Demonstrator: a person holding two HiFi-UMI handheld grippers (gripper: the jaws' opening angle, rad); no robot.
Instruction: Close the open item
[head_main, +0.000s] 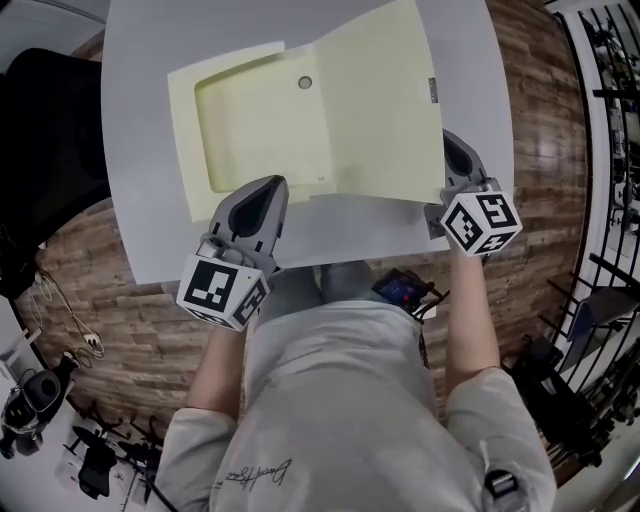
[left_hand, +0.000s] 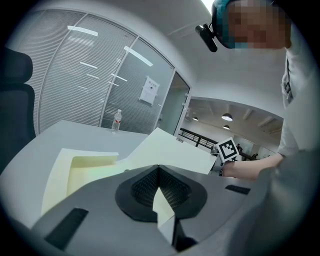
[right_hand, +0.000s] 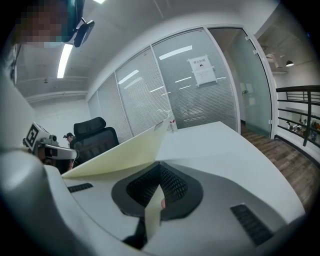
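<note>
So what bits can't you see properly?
- Head view: the folder edge pinched by the left gripper is hidden under the gripper's body.
- Head view: the small clip on the folder's right edge is too small to identify.
- Left gripper view: the bottle label and the notice on the glass wall are too small to read.
- Right gripper view: the table under the raised cover is hidden by it.

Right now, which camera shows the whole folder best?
The head view: the folder lies open on the table, both halves seen from above. The left gripper view shows it low and foreshortened, right cover raised; the right gripper view shows only that raised cover.
</note>
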